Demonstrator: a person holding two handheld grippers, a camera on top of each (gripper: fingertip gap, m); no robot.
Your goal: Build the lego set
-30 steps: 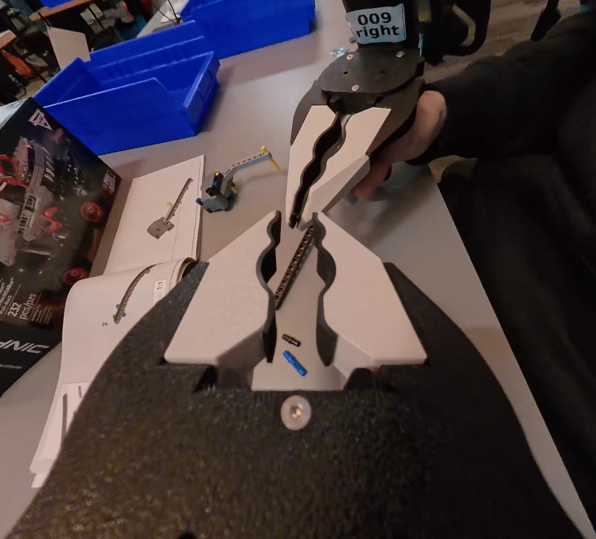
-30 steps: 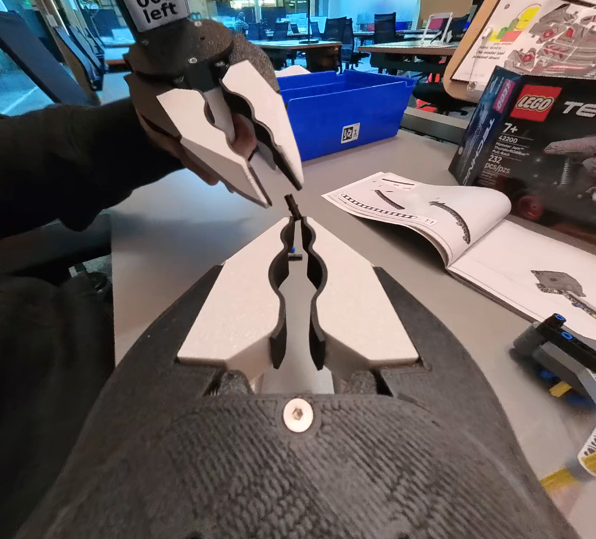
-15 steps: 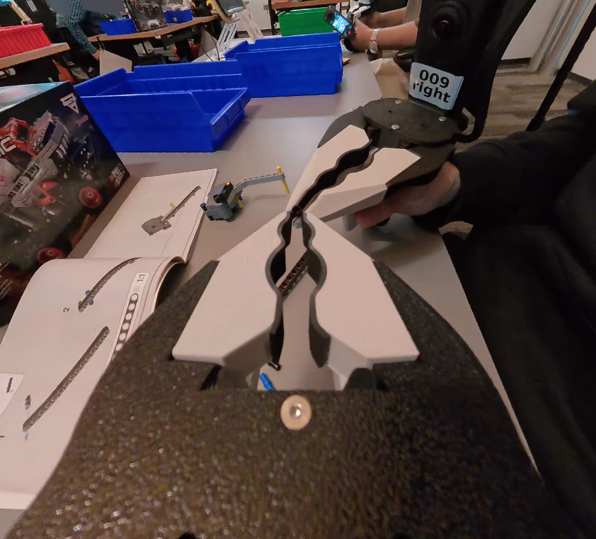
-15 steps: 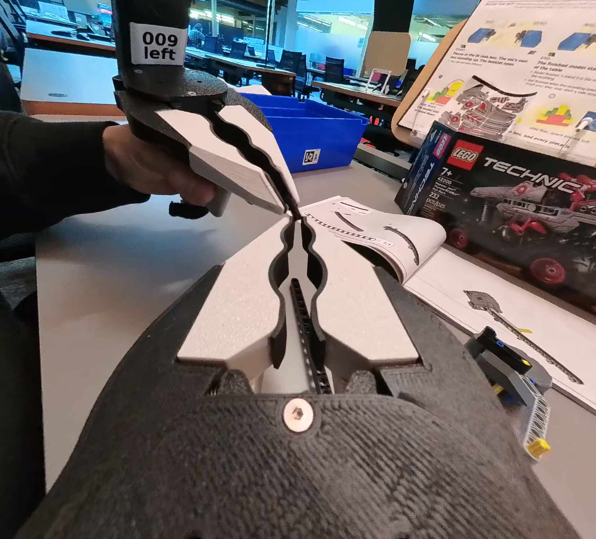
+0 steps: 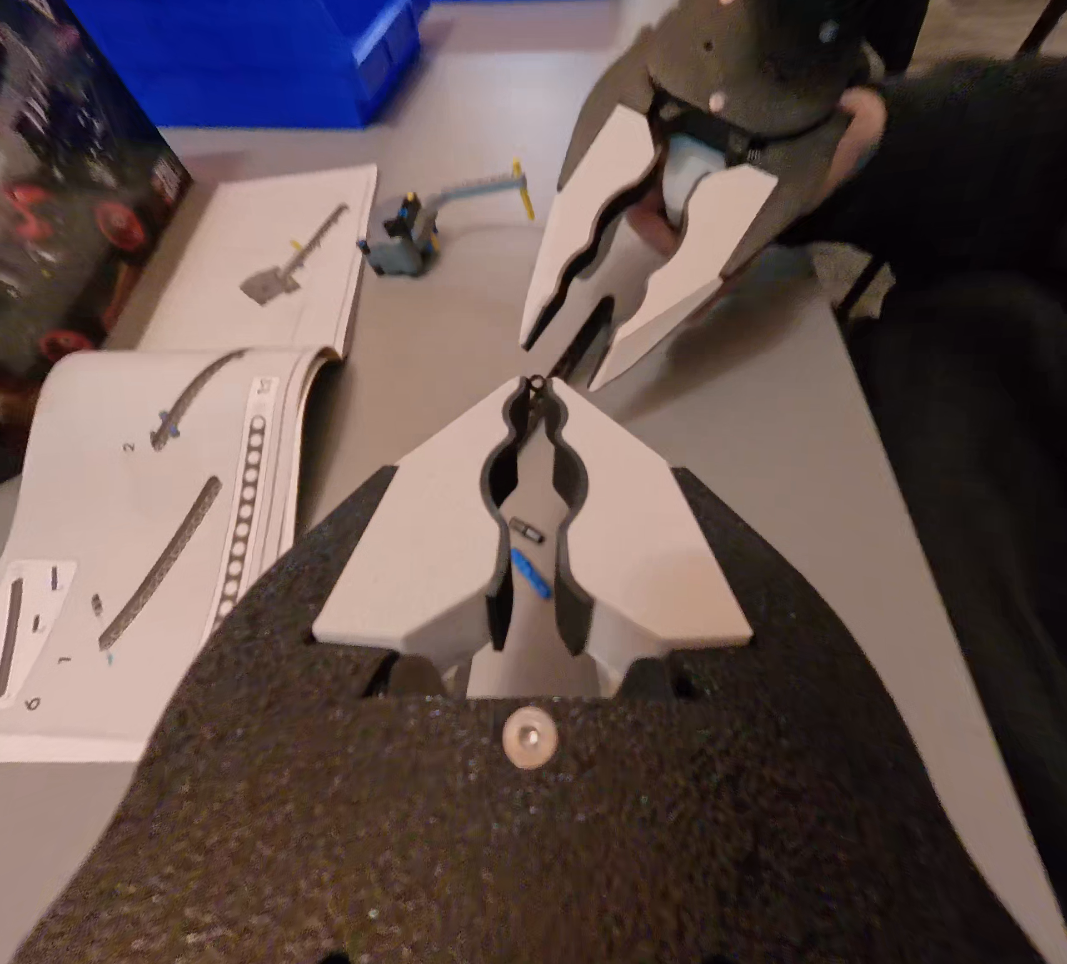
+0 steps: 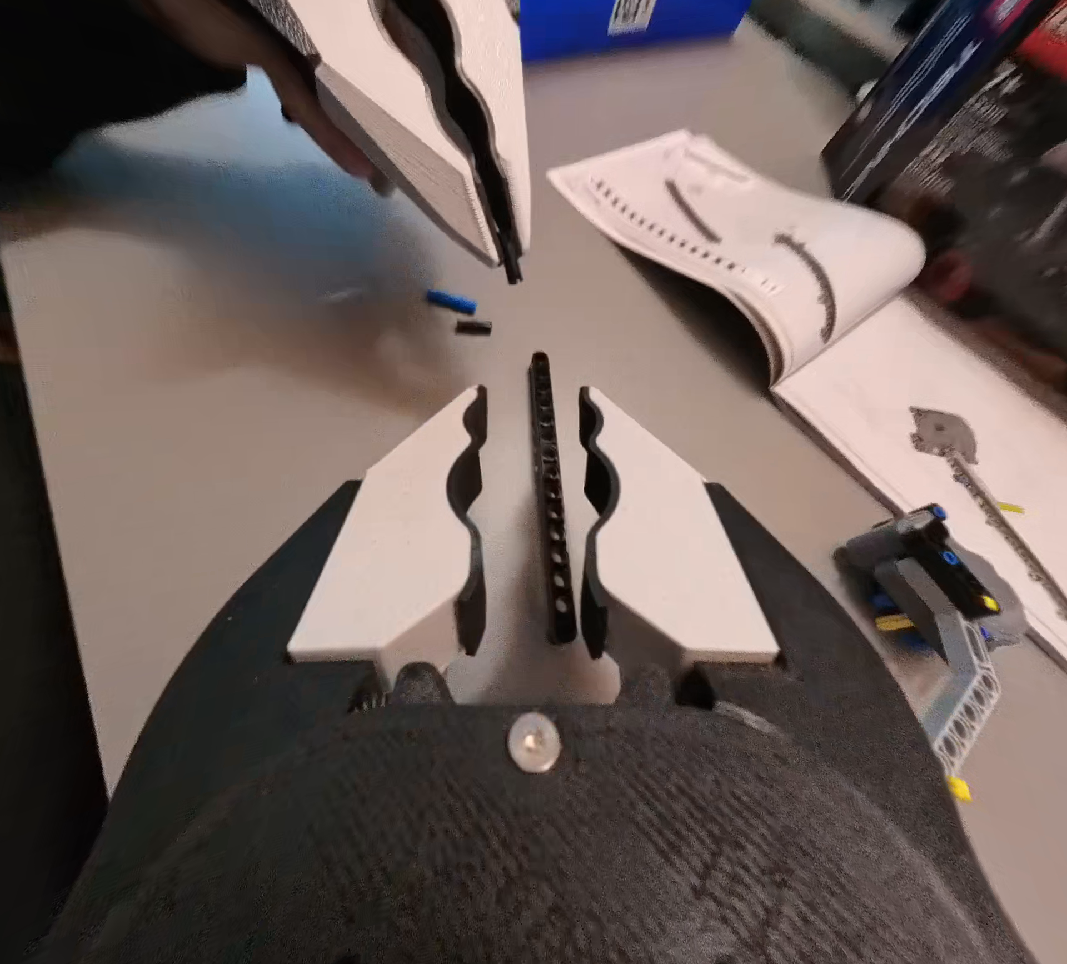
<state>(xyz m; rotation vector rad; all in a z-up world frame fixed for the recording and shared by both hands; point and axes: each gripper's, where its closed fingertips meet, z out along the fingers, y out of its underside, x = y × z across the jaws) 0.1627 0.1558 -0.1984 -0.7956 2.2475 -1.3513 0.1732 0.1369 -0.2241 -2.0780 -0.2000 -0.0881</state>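
Left wrist view: left gripper [image 5: 537, 388] nearly closed, tips pinching a small black piece [image 5: 537, 382]. Seen between its fingers, on the grey table [image 5: 722, 445]: black pin [image 5: 526, 529], blue pin [image 5: 528, 572]. Just beyond its tips: right gripper [image 5: 560, 366], spread.

Right wrist view: right gripper [image 6: 530, 391] wide open, gripping nothing. Long black beam [image 6: 548, 503] lies between its fingers, touching neither. Ahead: both pins, then the left gripper [image 6: 508, 255]. Right: instruction booklet [image 6: 750, 243].
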